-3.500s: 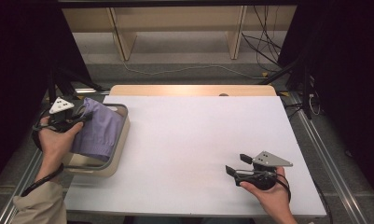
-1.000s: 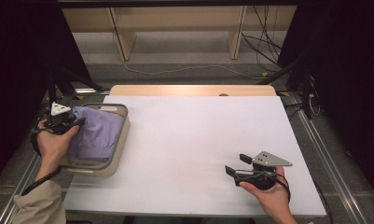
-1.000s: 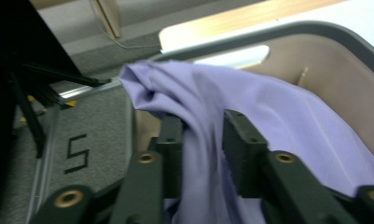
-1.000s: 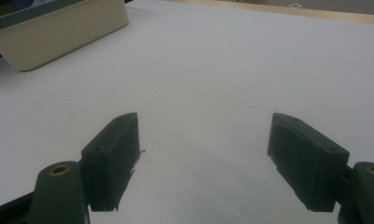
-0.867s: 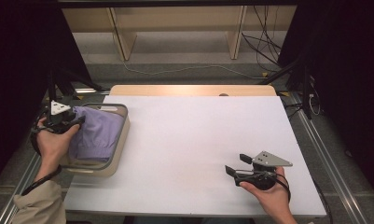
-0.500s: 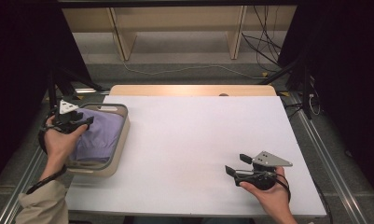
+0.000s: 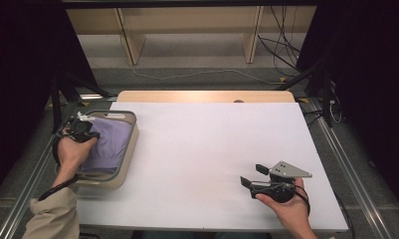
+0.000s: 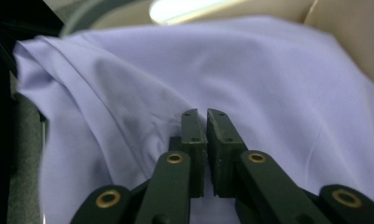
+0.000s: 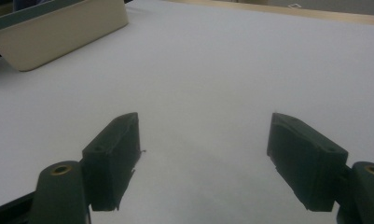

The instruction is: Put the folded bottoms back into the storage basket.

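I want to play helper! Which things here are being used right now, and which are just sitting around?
Being used:
- purple cloth
- beige tub holding it
- left tool, shut on the cloth

Just around:
- right tool, open over the white table
- wooden shelf behind

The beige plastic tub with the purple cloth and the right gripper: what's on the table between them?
Nothing: bare white table separates tub and right gripper in the high view.

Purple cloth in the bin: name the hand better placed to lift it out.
Left. The left claw is down in the beige bin, jaws just closed and nearly together against the purple cloth. The right claw rests open across the white table, far from the bin.
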Motion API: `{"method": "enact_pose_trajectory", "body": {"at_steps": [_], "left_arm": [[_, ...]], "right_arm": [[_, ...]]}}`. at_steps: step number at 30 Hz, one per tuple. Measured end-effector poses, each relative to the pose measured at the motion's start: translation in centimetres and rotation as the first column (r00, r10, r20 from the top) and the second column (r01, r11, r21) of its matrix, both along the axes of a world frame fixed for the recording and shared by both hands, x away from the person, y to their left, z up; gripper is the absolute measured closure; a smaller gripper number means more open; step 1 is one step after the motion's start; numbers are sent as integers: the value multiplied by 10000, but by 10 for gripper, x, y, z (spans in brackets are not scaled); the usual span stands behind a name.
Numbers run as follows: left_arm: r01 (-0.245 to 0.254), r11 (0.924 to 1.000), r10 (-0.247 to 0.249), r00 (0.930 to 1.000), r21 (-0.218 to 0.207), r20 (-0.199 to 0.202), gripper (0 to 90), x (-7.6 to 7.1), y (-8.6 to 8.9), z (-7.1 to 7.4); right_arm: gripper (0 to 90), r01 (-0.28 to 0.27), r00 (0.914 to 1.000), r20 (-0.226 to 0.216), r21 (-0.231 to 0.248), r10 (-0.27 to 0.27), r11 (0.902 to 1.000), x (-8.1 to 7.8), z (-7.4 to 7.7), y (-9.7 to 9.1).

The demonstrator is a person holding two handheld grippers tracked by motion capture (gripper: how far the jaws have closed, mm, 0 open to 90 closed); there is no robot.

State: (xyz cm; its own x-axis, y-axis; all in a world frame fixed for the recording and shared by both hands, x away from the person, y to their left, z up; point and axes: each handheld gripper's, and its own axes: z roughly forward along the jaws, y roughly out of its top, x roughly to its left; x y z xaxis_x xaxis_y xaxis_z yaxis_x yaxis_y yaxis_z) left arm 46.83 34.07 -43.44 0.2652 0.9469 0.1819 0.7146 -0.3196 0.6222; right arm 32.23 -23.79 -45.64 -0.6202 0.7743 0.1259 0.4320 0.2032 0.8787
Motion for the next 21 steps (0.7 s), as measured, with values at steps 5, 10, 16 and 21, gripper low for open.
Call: {"method": "enact_pose_trajectory", "body": {"at_steps": [5,10,16,21], "left_arm": [[-23,9999,31,9976,116,-693,872,4,0,-8],[66,9996,-30,9919,278,-1268,874,6,-1,-16],[294,9985,-196,9802,471,-1968,874,10,-4,-27],[376,9976,-246,9773,578,-2105,866,11,-6,-29]], "right_arm": [[266,1,10000,4,6,-1,10000,0,0,0],[266,5,10000,1,19,-5,10000,0,0,0],[266,4,10000,-2,15,-4,10000,0,0,0],[266,10,10000,7,17,-10,10000,0,0,0]]}}
